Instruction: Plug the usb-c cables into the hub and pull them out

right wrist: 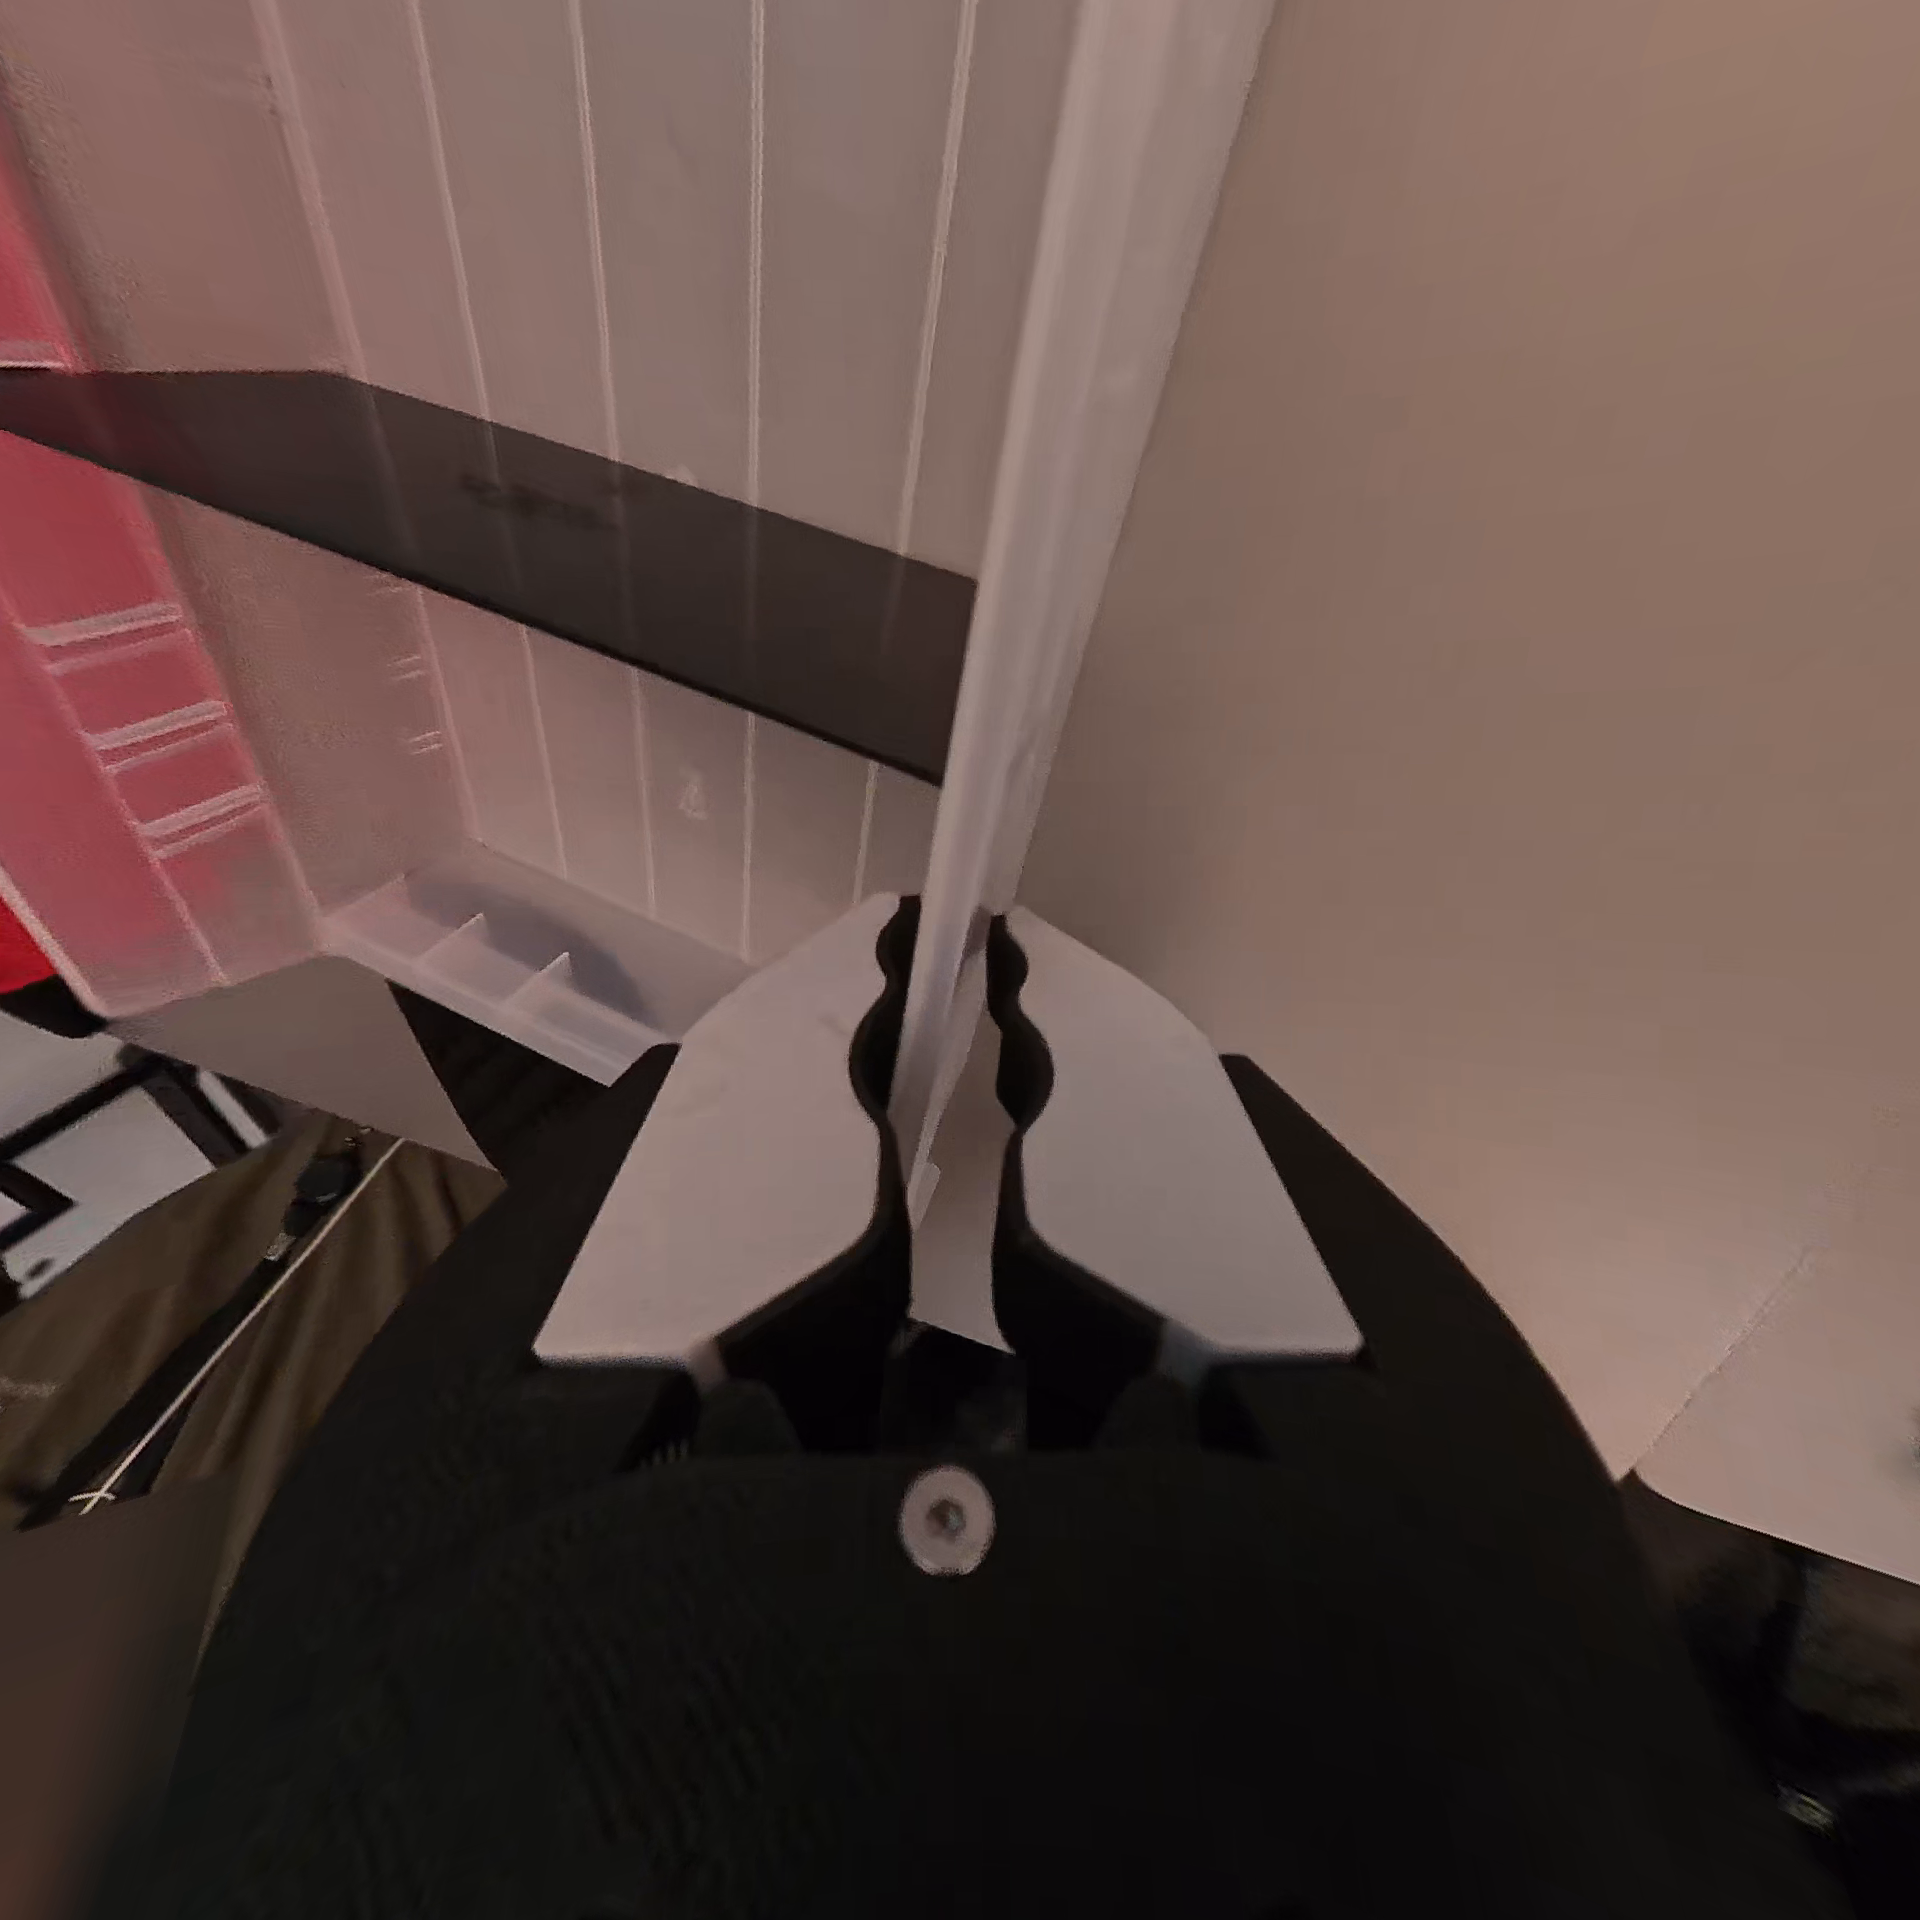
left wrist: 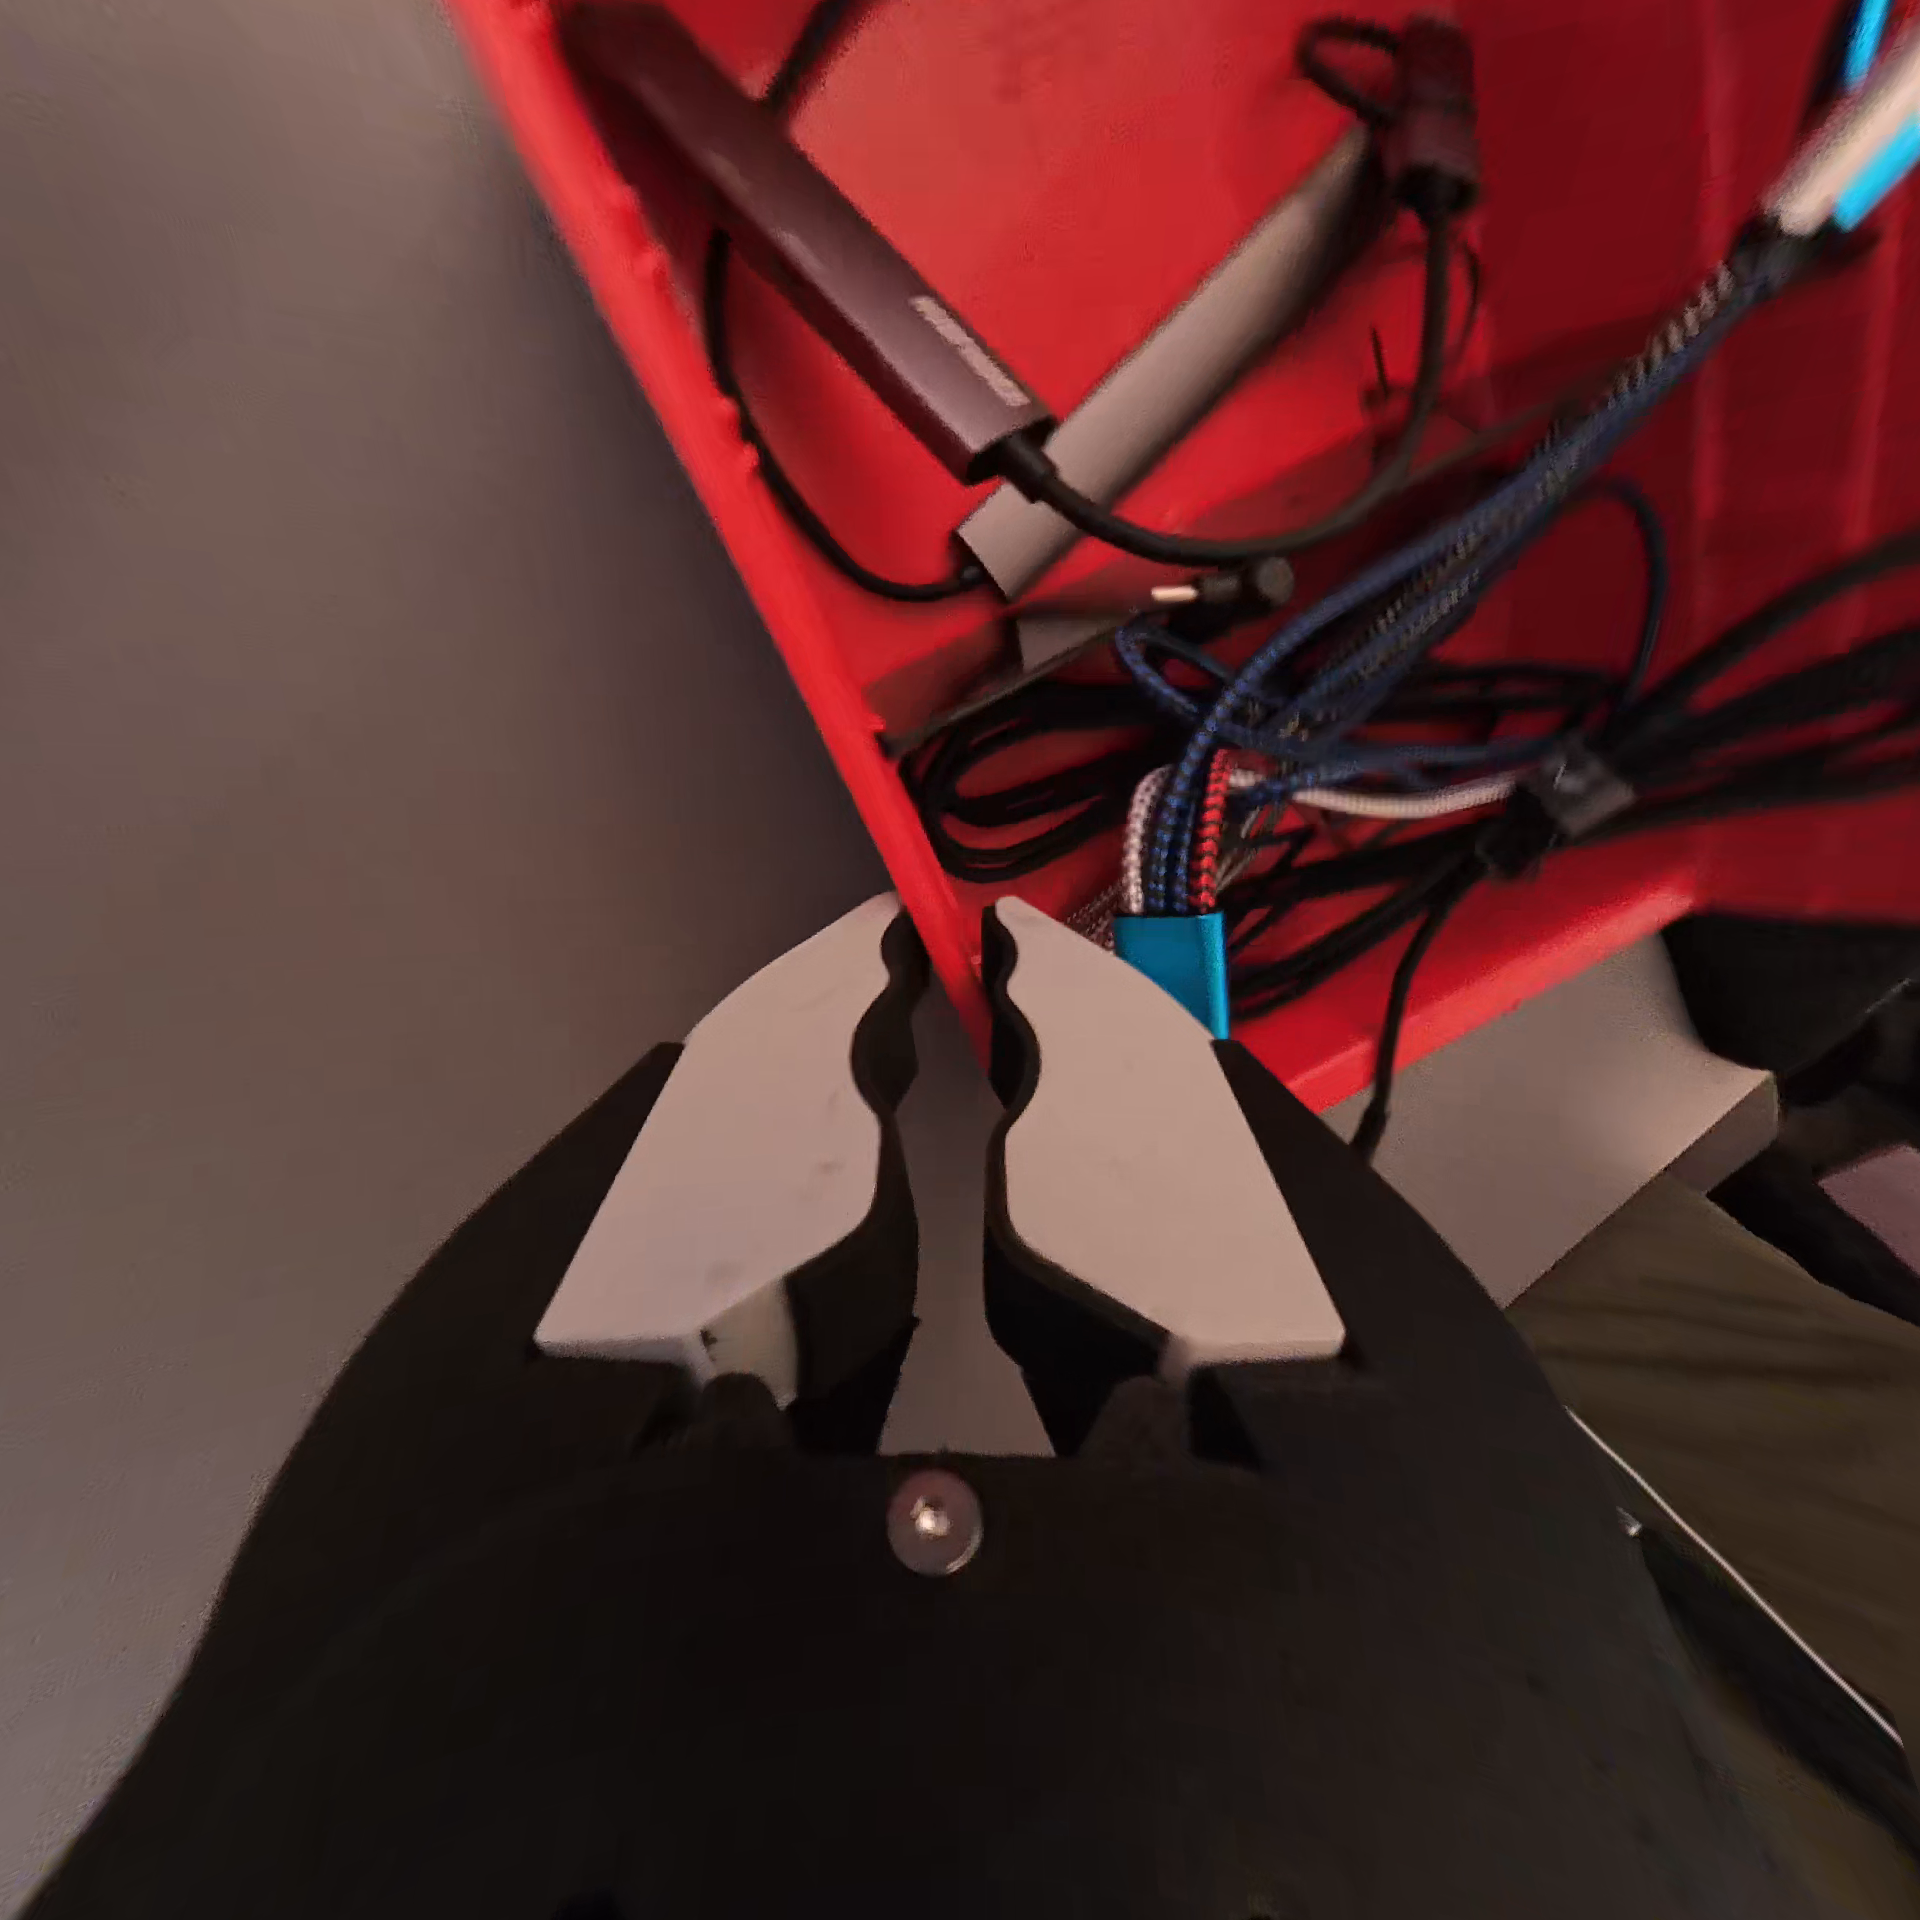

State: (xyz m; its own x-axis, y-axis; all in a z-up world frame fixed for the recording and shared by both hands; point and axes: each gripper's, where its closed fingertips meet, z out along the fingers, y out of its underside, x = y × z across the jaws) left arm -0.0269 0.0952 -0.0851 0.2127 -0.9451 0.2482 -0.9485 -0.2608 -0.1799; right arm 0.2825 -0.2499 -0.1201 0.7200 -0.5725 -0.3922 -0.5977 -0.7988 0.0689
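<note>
My left gripper is shut on the side rim of a red tray. In the tray lie a dark bar-shaped hub, a silver hub, a loose black USB-C plug and a tangle of braided cables. A blue connector lies just right of my right finger. My right gripper is shut on the rim of a clear ribbed plastic box. No cable is in either gripper.
A flat black strip shows through the clear plastic, with red behind it at the left. The pale table top lies to the right, grey in the left wrist view. A person's olive clothing is below. My hands' fingertips stand some 45 centimetres from each other.
</note>
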